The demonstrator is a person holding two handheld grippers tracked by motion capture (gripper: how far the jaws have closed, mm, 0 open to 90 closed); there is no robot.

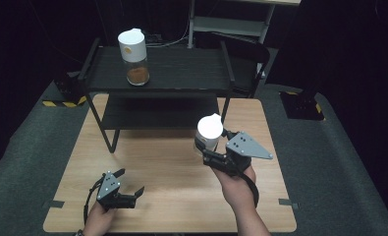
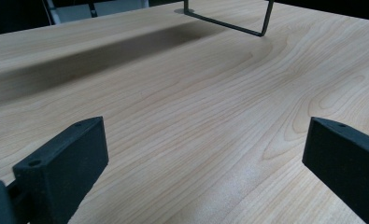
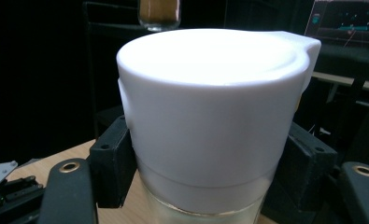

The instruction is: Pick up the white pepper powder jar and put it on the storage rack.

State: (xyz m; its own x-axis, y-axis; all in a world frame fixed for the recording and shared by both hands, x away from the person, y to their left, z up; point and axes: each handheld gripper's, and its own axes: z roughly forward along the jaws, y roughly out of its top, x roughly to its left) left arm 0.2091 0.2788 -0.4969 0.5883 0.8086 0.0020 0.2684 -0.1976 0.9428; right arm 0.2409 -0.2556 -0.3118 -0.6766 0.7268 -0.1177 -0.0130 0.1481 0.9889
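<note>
The left gripper [image 1: 131,185] sits low at the near edge of the wooden table [image 1: 162,162], its jaws spread wide with nothing between them; in the left gripper view only bare wood grain lies ahead of the two black jaws, and beyond that the foot of the black rack [image 2: 229,21] crosses the far end of the tabletop.

The right gripper [image 1: 208,147] is clamped on a white-capped jar [image 1: 209,132], which stands upright between its jaws. In the right gripper view the black pads press the jar from both sides, just at the lower edge of the white cap [image 3: 210,107], with the clear glass body showing below. In the high view the jar sits directly ahead of the hand [image 1: 235,179] that carries this gripper.

Farther off, past the held jar, a second jar [image 1: 134,56] with brown contents stands on the top shelf of the rack, well apart from both grippers.
</note>
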